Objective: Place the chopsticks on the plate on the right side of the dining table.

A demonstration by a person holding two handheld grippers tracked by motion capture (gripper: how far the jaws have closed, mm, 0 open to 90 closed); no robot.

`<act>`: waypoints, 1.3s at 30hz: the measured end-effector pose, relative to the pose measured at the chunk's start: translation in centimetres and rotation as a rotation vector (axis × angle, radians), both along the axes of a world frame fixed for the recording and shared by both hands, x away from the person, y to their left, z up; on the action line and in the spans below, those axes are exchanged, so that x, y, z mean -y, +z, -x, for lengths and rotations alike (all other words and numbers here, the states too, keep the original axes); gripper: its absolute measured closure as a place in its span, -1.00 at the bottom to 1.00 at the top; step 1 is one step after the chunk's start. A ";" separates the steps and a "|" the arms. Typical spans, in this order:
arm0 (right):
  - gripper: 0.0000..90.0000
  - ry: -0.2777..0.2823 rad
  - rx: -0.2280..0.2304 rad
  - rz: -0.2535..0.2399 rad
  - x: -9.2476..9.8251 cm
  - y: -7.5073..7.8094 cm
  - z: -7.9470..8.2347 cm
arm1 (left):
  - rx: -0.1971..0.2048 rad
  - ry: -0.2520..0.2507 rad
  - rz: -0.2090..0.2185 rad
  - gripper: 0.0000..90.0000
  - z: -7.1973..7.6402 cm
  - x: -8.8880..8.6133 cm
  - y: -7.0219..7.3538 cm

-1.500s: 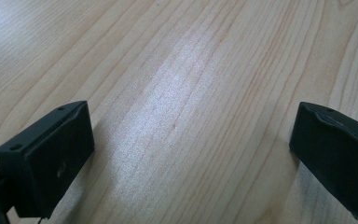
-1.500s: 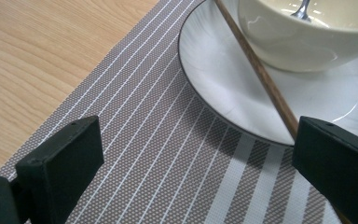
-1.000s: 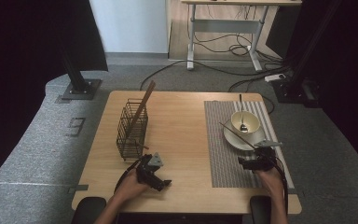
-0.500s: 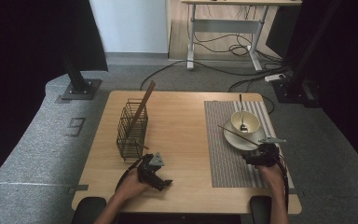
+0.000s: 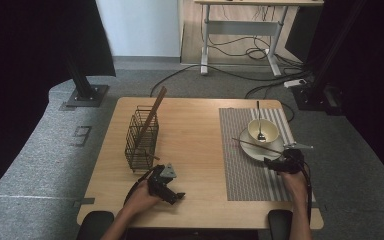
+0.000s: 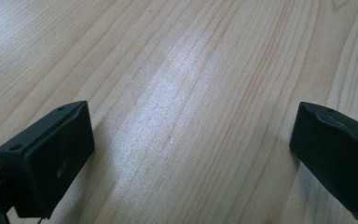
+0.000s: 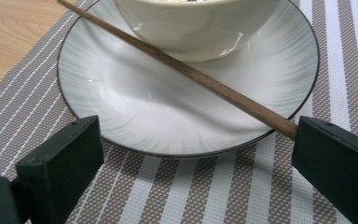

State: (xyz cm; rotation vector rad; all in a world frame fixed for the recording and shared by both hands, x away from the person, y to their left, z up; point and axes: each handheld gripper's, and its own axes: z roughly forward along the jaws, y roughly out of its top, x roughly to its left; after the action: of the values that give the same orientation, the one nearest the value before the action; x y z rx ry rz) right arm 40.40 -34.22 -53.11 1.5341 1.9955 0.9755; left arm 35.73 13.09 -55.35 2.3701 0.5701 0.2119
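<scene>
**Right gripper lines up on the chopstick across the saucer**

One chopstick point(image 7: 200, 79) lies slanted across the white saucer point(image 7: 135, 116), leaning against the foot of the bowl point(image 7: 186, 23) and with its near end jutting past the saucer's rim over the striped placemat point(image 7: 205, 196). That overhang looks like the reason for the approach: the raised end leaves room beneath it for a jaw, where a stick flat on the mat would not. The right gripper point(image 7: 193, 154) comes in low from the near side of the saucer with its jaws spread wide and nothing between them; the chopstick's near end sits right against the inner edge of one jaw, though I cannot tell whether they touch.

In the high view a spoon point(image 5: 260, 127) stands in the bowl, and a second chopstick point(image 5: 152, 114) is propped upright in the wire basket point(image 5: 141, 140) on the far left of the table point(image 5: 195, 130), which suggests the basket is where this one belongs.

The left gripper point(image 6: 191, 154) rests near the table's front edge, jaws wide apart over bare wood, holding nothing, probably parked out of the way.
</scene>
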 end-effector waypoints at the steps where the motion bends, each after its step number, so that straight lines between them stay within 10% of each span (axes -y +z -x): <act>1: -0.96 -0.007 -0.005 0.005 0.1 -0.1 -0.3 | 0.000 0.000 0.000 -1.00 0.0 0.0 0.0; 39: -1.00 -0.032 0.021 0.093 0.4 -1.1 -2.1 | 0.000 -0.001 0.001 -1.00 -0.1 0.1 0.0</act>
State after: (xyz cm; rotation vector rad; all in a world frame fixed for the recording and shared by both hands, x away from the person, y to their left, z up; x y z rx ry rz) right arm 42.53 -34.66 -54.22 1.4953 1.9671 0.8706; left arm 35.79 13.02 -55.36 2.3694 0.5685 0.2107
